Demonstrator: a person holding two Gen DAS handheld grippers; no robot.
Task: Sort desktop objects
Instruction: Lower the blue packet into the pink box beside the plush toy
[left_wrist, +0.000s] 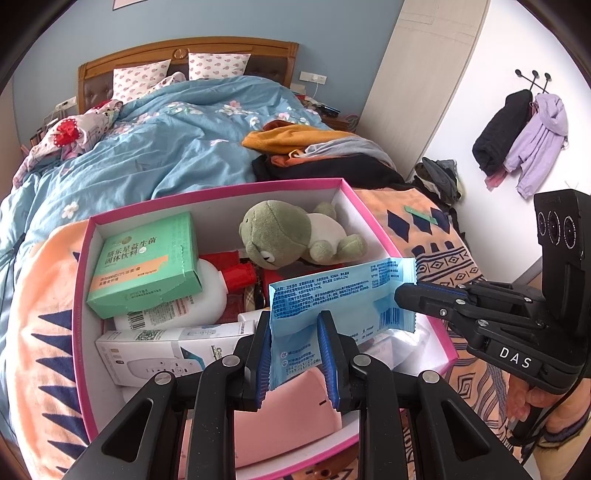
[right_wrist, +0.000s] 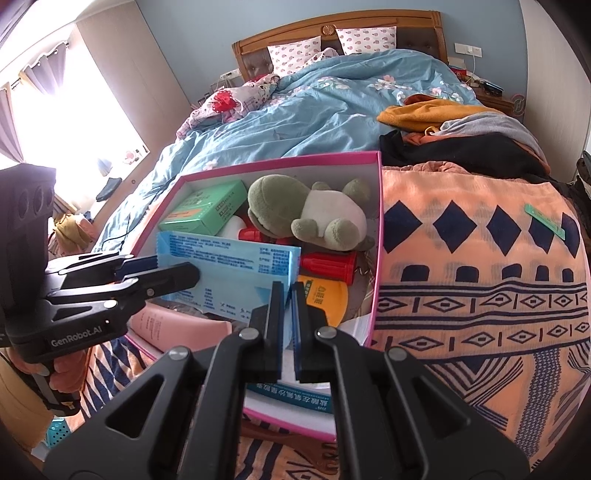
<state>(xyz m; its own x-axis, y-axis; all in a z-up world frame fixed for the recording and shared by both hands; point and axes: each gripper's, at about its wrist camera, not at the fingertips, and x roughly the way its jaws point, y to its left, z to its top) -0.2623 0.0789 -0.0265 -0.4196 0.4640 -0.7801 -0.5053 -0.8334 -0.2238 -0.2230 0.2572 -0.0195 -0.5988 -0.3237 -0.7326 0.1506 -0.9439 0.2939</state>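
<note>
I hold a blue wipes packet (left_wrist: 332, 295) above the pink-rimmed box (left_wrist: 83, 280), and both tools have it. My left gripper (left_wrist: 295, 354) has its two blue pads around the near end of the packet, with the fingers apart by about the packet's width; in the right wrist view the same gripper (right_wrist: 177, 271) comes in from the left and its fingers pinch the packet's left edge. My right gripper (right_wrist: 288, 317) is almost closed, and a corner of the blue packet (right_wrist: 229, 266) sits between its pads; in the left wrist view it (left_wrist: 406, 291) comes in from the right and grips the packet's serrated right end. The packet hangs flat between the two tools, over the near half of the box. Inside the box lie a green carton (left_wrist: 147, 266) at the far left, a green plush frog (left_wrist: 291, 236) at the far right, a white bottle (left_wrist: 207, 295) and a red piece (right_wrist: 328, 264) under them, and a white carton (left_wrist: 147, 350) nearer to me. The box rests on an orange cloth with dark blue patterns (right_wrist: 480, 288), spread on the near part of the bed. Behind it I see a blue flowered duvet (left_wrist: 166, 147), two spotted pillows, a wooden headboard (left_wrist: 184, 51) and a pile of clothes (right_wrist: 461, 140) at the far right. The wall is pale blue; jackets (left_wrist: 517, 136) hang on a white wall at the right, and a bright window (right_wrist: 74, 122) is at the left.
</note>
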